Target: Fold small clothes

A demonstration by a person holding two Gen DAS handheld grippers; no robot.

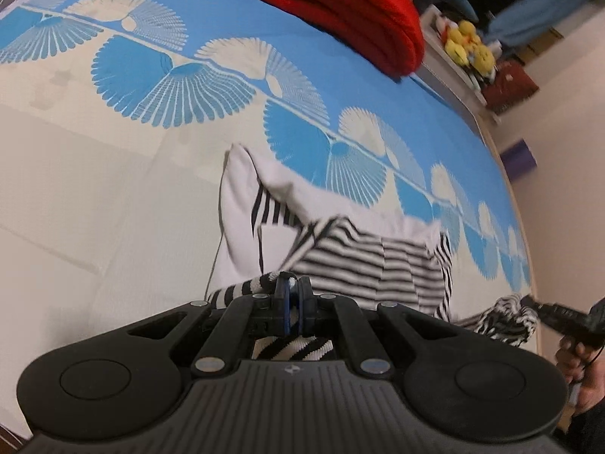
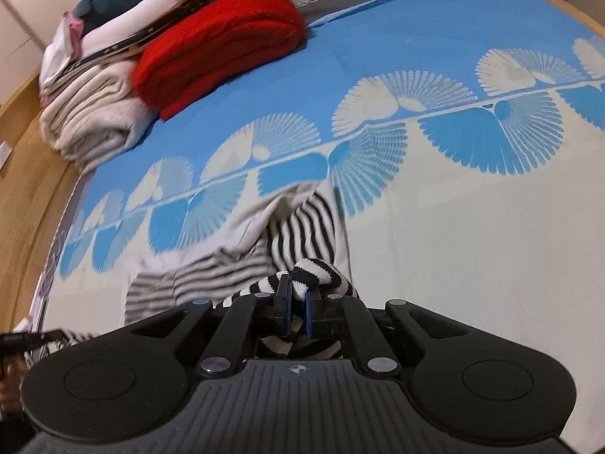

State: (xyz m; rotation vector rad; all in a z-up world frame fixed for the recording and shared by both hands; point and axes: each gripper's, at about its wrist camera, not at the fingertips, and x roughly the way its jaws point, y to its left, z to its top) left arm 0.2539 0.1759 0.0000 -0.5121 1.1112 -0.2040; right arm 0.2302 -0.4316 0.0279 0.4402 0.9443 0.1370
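A small black-and-white striped garment with white panels (image 1: 340,242) hangs stretched between my two grippers above the bed. My left gripper (image 1: 291,287) is shut on its striped edge. My right gripper (image 2: 298,291) is shut on another striped edge, bunched at the fingertips. The garment also shows in the right wrist view (image 2: 302,223), blurred. The right gripper shows at the right edge of the left wrist view (image 1: 544,310), and the left gripper at the left edge of the right wrist view (image 2: 34,336).
The bed has a blue and cream fan-patterned cover (image 1: 151,75). A folded red blanket (image 2: 223,41) and a stack of folded white and teal laundry (image 2: 98,75) lie at its far end. Yellow soft toys (image 1: 469,45) sit on a shelf beyond. A wooden frame (image 2: 26,174) edges the bed.
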